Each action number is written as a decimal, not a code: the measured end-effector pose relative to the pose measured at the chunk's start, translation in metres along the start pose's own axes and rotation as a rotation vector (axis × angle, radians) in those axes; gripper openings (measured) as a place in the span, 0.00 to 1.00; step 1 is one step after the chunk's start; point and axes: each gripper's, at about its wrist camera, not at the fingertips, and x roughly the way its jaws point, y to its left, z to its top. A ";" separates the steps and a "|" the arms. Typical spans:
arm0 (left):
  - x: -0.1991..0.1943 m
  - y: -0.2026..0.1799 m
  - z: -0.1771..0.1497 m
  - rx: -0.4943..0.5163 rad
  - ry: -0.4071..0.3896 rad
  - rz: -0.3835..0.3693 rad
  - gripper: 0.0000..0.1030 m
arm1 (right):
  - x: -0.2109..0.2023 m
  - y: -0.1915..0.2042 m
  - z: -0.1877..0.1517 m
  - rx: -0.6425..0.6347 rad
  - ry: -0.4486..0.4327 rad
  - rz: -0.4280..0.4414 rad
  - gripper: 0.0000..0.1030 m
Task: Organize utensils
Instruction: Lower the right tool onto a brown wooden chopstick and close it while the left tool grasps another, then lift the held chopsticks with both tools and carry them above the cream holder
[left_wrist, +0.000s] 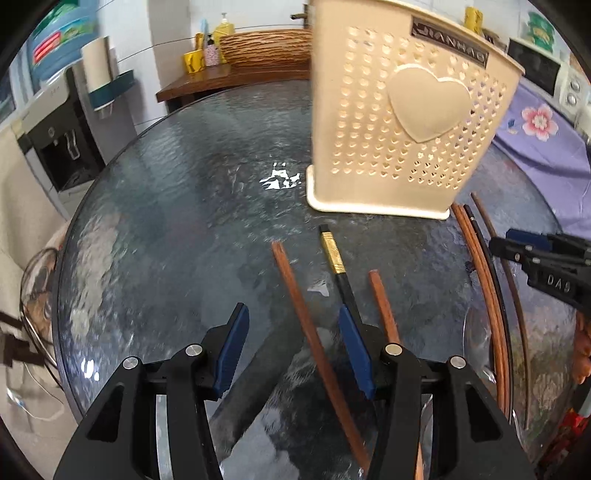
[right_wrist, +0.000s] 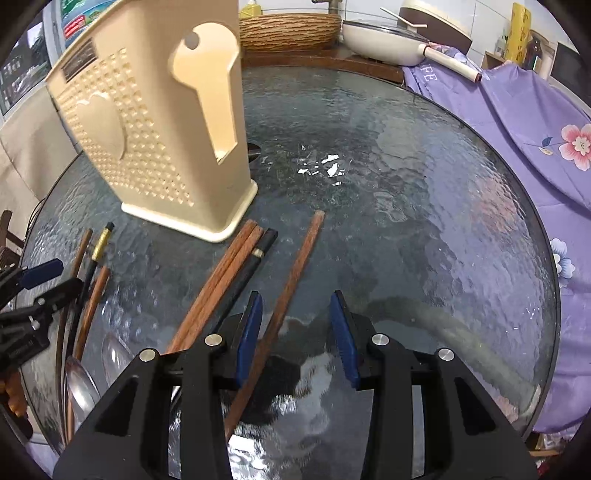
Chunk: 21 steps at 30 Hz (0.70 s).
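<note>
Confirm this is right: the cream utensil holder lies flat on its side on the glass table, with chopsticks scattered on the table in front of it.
One thing is wrong: the cream utensil holder is not on its side. It stands upright on its base on the glass table, as the right wrist view shows. The chopsticks do lie scattered on the table in front of it.

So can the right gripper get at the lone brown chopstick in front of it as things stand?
Probably yes. The right gripper is open, the brown chopstick already lies between its fingers on the glass table, and nothing covers it.
</note>
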 end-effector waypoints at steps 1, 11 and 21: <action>0.002 -0.002 0.004 0.007 0.007 0.002 0.47 | 0.002 -0.001 0.003 0.004 0.004 -0.003 0.33; 0.016 -0.006 0.032 0.041 0.074 -0.002 0.22 | 0.022 -0.006 0.036 0.056 0.049 -0.037 0.20; 0.020 -0.008 0.034 0.059 0.060 0.006 0.08 | 0.028 -0.004 0.043 0.035 0.038 -0.051 0.08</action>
